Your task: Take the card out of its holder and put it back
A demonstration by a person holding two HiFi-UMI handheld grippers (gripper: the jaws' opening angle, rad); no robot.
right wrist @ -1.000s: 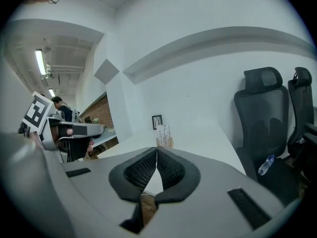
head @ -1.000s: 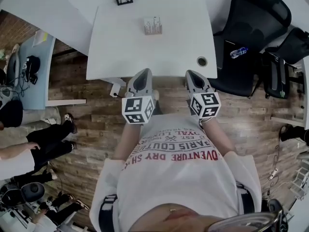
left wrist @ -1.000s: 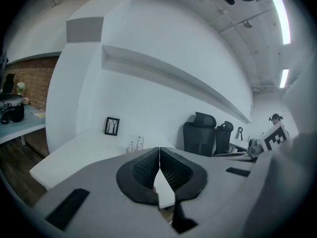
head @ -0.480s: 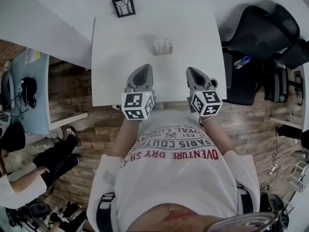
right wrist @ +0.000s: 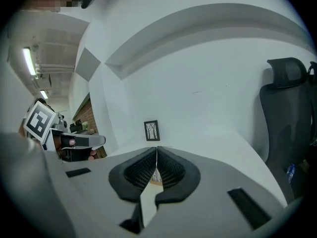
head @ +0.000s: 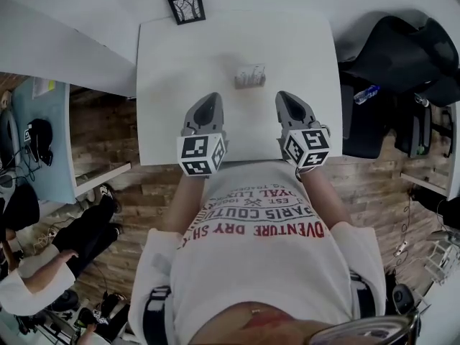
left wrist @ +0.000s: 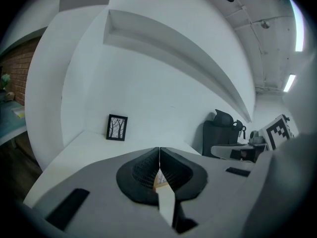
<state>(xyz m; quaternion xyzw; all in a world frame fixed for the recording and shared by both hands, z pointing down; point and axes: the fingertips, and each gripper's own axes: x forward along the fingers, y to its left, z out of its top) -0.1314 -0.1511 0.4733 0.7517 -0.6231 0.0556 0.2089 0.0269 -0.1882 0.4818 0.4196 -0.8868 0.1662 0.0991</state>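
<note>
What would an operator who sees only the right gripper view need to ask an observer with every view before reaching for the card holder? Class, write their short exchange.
Operator: My shut jaws cover the card holder. Where is it?
Observer: From the head view, the card holder stands on the white table, ahead of and between the left gripper and right gripper, touching neither.
Operator: Is the left gripper open?
Observer: No; the left gripper view shows its jaws shut, empty.
</note>
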